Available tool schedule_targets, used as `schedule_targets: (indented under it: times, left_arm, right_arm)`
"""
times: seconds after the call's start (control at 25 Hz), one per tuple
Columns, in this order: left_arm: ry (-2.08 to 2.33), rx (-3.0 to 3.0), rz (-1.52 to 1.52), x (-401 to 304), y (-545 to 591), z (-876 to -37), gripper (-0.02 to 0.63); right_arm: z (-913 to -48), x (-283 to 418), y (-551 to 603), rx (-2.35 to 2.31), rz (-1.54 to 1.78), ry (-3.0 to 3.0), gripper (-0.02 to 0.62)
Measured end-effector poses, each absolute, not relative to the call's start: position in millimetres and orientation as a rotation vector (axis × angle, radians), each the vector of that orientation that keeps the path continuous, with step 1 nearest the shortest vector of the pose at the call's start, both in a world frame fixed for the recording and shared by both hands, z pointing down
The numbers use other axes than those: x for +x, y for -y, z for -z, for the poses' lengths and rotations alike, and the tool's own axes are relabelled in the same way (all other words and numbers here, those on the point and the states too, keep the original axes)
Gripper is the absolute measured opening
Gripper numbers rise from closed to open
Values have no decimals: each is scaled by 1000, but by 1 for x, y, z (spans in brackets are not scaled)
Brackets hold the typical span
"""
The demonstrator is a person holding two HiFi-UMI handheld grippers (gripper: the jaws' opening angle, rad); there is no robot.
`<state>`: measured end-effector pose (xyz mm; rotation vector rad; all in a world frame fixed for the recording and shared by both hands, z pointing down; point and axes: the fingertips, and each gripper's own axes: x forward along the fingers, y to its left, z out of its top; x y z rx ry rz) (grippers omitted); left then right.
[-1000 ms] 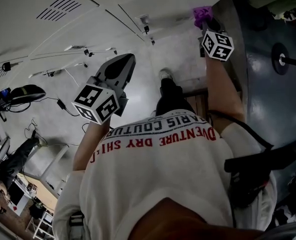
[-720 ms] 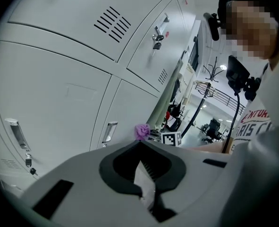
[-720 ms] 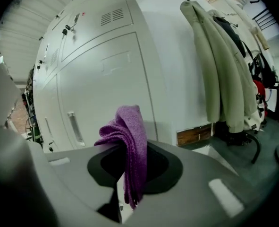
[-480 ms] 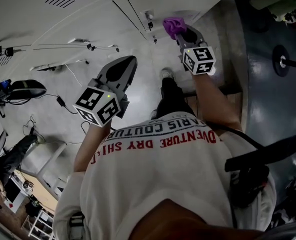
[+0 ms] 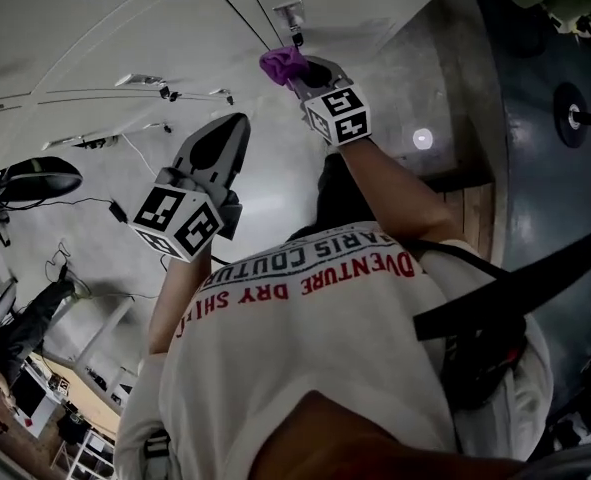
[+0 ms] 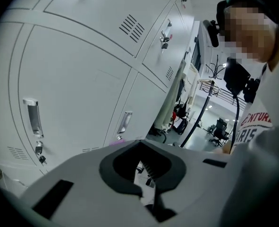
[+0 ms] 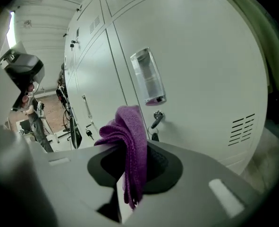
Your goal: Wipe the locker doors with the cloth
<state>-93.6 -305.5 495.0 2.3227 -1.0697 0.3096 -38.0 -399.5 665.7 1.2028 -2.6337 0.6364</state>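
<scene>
The left tool [image 5: 230, 133] hangs off to the side, jaws together on nothing, well apart from the lockers. The right tool [image 5: 305, 68] is clamped on the purple cloth [image 7: 130, 141], pinching the folds so a wad pokes past the tips. It looks like soft, light, floppy knit, so that bunched grip seems sensible. The cloth is up near the locker door [image 7: 200, 79] by its key [image 7: 156, 119]; contact isn't clear.

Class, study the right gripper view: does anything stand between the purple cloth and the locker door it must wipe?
Nothing visible does. The right gripper clamps the purple cloth in its jaws, facing the locker door directly; only the door's own handle and key stick out there.
</scene>
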Motion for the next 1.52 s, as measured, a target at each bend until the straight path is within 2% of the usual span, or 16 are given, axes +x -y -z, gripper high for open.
schedule_targets:
  times: [0.28, 1.0, 1.2, 1.52]
  left_arm:
    - [1052, 2296, -286, -90, 301, -541, 0]
    - [1034, 2308, -275, -75, 301, -569, 0]
    - [1013, 2319, -273, -64, 304, -576, 0]
    - [959, 2323, -302, -44, 304, -587, 0]
  right_arm:
    - [-699, -40, 423, 1251, -639, 2598, 58]
    - [-699, -18, 450, 1323, -543, 2653, 58]
    - [-702, 15, 456, 1360, -502, 2633, 58]
    - [-711, 114, 469, 1610, -570, 2540, 58]
